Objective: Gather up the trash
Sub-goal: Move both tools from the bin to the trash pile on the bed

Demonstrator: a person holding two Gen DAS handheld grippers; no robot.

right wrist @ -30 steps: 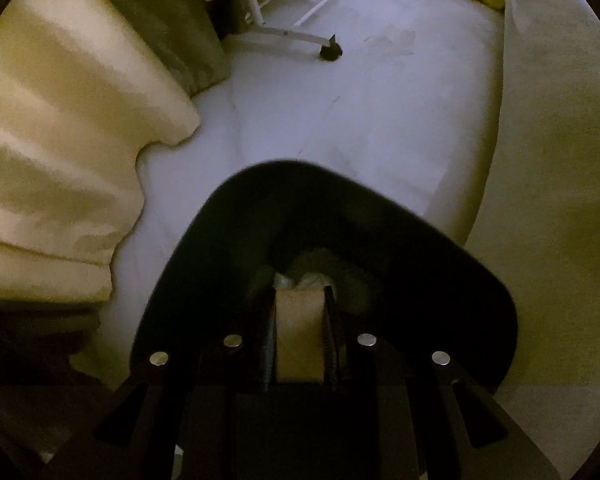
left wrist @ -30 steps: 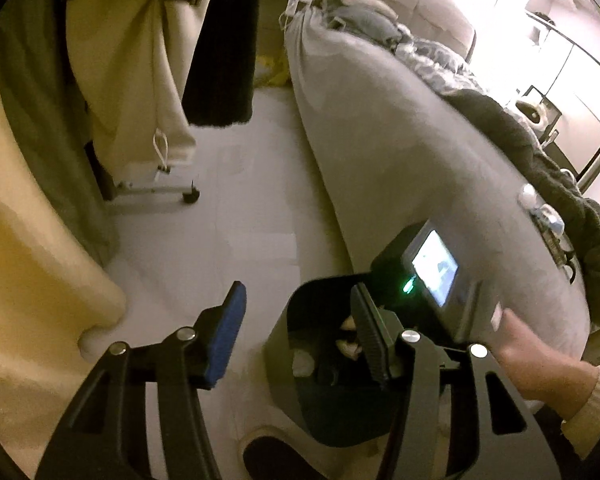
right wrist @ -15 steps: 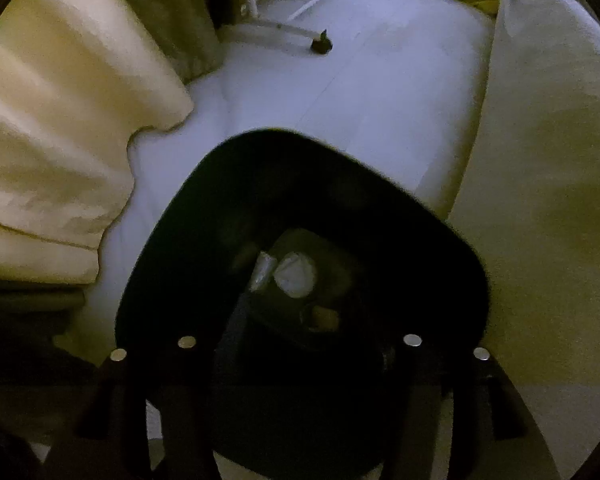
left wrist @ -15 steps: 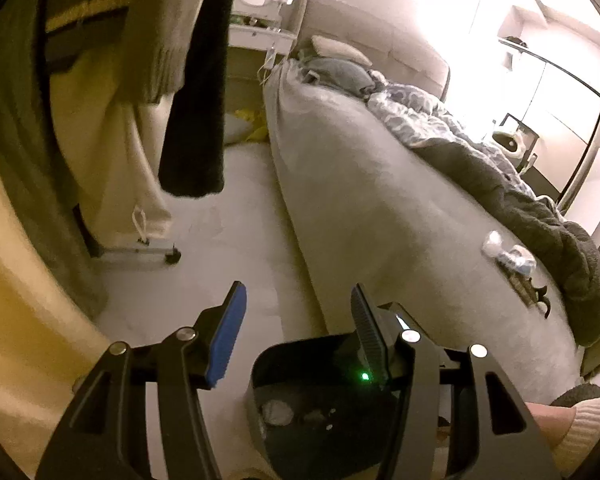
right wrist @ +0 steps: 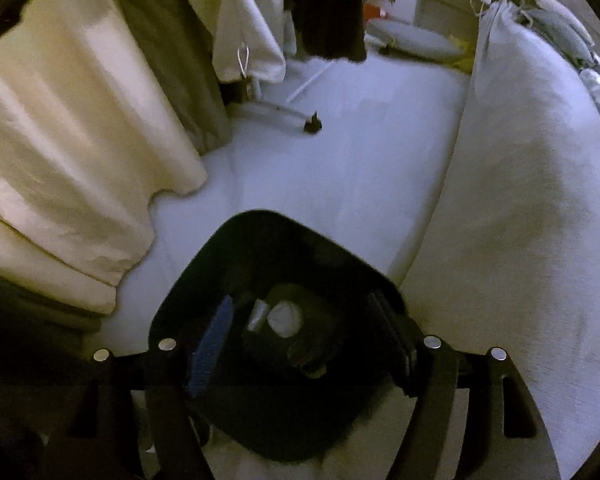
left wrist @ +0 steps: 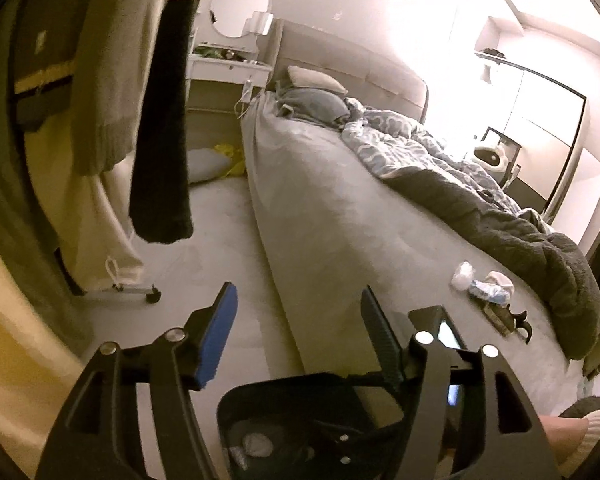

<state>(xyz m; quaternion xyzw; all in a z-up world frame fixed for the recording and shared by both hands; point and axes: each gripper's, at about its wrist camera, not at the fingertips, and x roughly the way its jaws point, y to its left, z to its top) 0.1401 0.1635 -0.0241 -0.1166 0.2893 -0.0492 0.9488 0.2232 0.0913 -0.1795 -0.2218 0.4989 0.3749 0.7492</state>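
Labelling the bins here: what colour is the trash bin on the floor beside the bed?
Black: the trash bin shows best in the right wrist view.

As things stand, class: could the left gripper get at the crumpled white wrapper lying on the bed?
Probably yes. The left gripper is open and empty, and only bare grey bedsheet lies between it and the crumpled white wrapper, though it would need to move over first.

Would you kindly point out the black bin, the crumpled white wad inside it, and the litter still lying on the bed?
black bin (right wrist: 236, 240): right wrist view, far rim.
crumpled white wad (right wrist: 285, 319): right wrist view, its middle.
litter on the bed (left wrist: 485, 287): left wrist view, middle of the pile.
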